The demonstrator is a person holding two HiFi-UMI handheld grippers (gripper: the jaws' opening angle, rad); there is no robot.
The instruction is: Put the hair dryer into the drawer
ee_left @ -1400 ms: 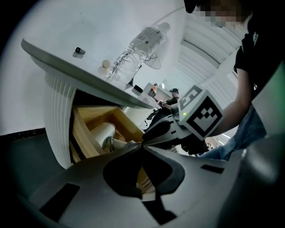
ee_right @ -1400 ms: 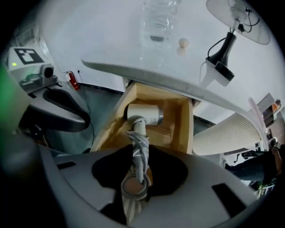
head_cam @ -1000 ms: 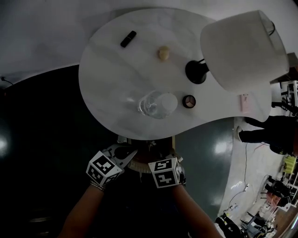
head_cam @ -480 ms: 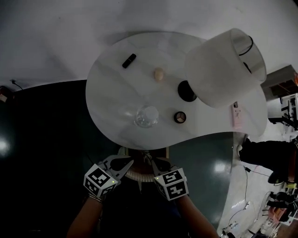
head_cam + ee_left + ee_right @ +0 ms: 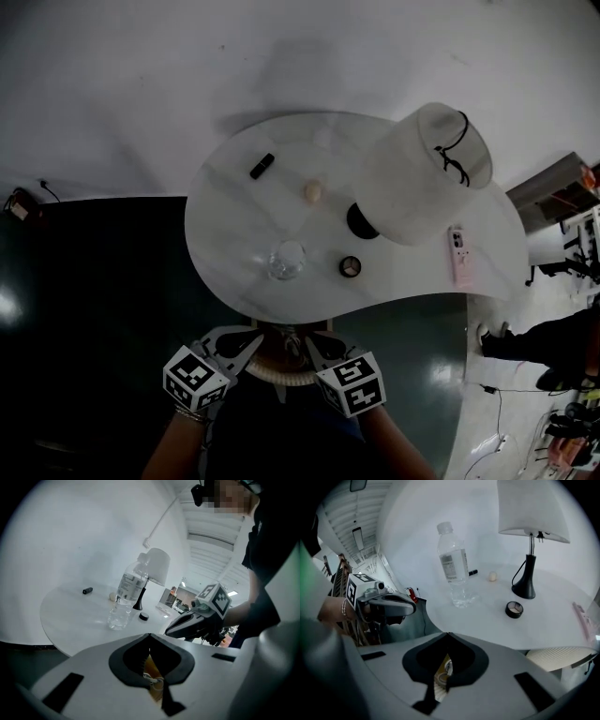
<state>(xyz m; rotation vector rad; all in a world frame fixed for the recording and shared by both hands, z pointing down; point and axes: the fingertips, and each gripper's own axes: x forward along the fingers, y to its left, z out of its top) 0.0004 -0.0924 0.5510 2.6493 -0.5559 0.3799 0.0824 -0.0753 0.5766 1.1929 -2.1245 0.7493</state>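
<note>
Both grippers hang side by side just in front of the white table's [image 5: 244,216] near edge. My left gripper [image 5: 259,336] is shut, its tips meeting [image 5: 150,634] with nothing between them. My right gripper [image 5: 304,339] is likewise shut and empty [image 5: 448,633]. Each one shows in the other's view: the right gripper [image 5: 187,623] and the left gripper [image 5: 391,604]. Under the table's edge runs a strip of wood [image 5: 292,325], and below the jaws lies a pale ribbed curved thing [image 5: 279,376]. I cannot make out a hair dryer or tell whether a drawer stands open.
On the table stand a clear water bottle [image 5: 287,260] and a white-shaded lamp [image 5: 422,173]. There are also a small round tin [image 5: 351,266], a pink flat device [image 5: 457,253], a beige ball [image 5: 312,191] and a small black stick [image 5: 262,166]. A person stands at the right [image 5: 544,347]. The floor is dark.
The head view has pulled back, so the table looks smaller and farther. Both grippers have risen and drawn back from the table's edge, still side by side with jaws closed.
</note>
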